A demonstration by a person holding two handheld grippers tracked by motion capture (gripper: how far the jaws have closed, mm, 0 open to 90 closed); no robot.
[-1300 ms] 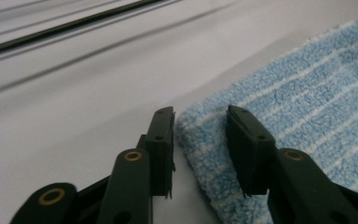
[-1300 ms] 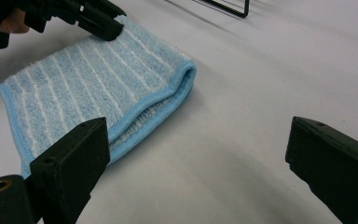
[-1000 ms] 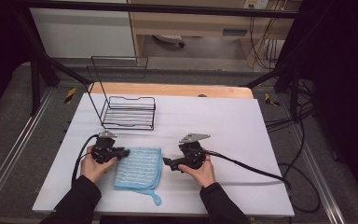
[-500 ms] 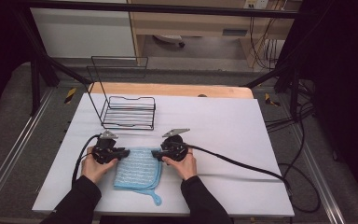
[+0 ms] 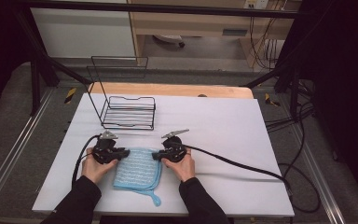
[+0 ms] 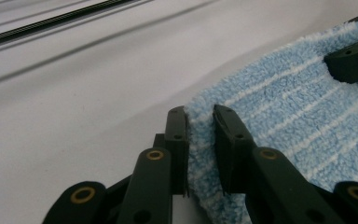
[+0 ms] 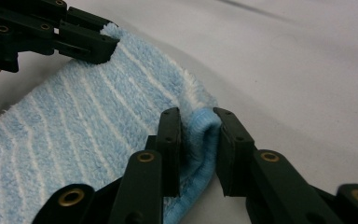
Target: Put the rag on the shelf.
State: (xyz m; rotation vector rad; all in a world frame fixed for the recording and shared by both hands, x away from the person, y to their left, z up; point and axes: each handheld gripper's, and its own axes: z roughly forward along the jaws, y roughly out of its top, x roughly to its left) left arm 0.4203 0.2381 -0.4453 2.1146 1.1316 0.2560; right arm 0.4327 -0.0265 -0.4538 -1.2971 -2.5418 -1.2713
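The high view is looking forward and down from above the person's side of the white surface (image 5: 242, 140), taking in its whole top, the wire rack (image 5: 128, 112) at the far left and the floor beyond. The left gripper view is riding low on the left gripper (image 5: 121, 153), facing along its jaws at very close range across the blue towel (image 6: 298, 116). The right gripper view is riding on the right gripper (image 5: 157, 156), facing back across the same towel toward the left gripper. All three views are sharing the towel's far edge and both pairs of jaws.
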